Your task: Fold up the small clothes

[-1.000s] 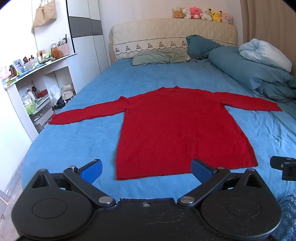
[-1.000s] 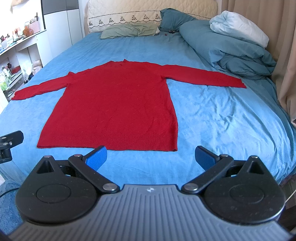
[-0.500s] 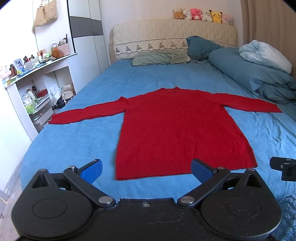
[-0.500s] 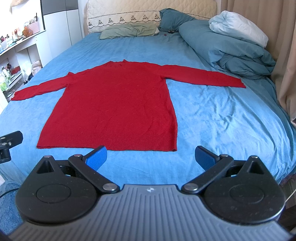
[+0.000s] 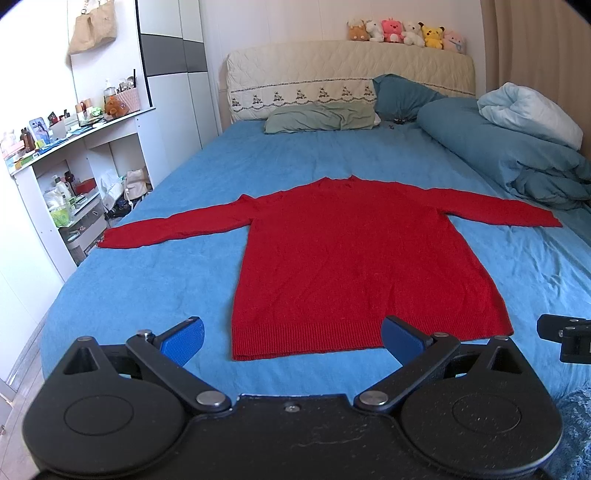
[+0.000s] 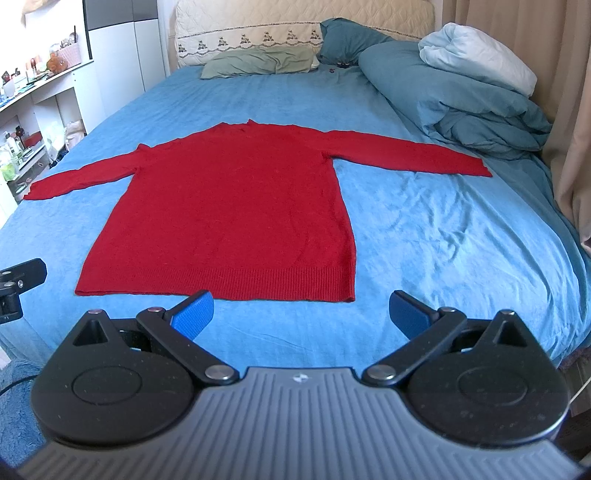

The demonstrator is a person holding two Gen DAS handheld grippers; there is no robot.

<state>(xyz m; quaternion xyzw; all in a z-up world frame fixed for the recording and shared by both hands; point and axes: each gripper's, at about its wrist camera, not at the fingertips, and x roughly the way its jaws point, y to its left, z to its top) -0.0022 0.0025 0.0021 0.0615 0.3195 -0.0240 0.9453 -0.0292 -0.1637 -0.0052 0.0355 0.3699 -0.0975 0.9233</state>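
Note:
A red long-sleeved sweater (image 5: 354, 266) lies flat on the blue bed sheet (image 5: 155, 280), sleeves spread to both sides, hem toward me. It also shows in the right wrist view (image 6: 236, 210). My left gripper (image 5: 293, 338) is open and empty, held above the foot of the bed just short of the hem's left part. My right gripper (image 6: 301, 314) is open and empty, just short of the hem's right part. Each gripper's edge shows in the other's view.
A rolled blue duvet (image 5: 517, 155) and pillows (image 5: 321, 118) lie at the bed's right side and head. White shelves with clutter (image 5: 62, 177) stand left of the bed. A curtain (image 6: 569, 110) hangs on the right. Plush toys (image 5: 402, 31) sit on the headboard.
Both grippers have edged slightly forward toward the sweater's hem. The sweater has not moved.

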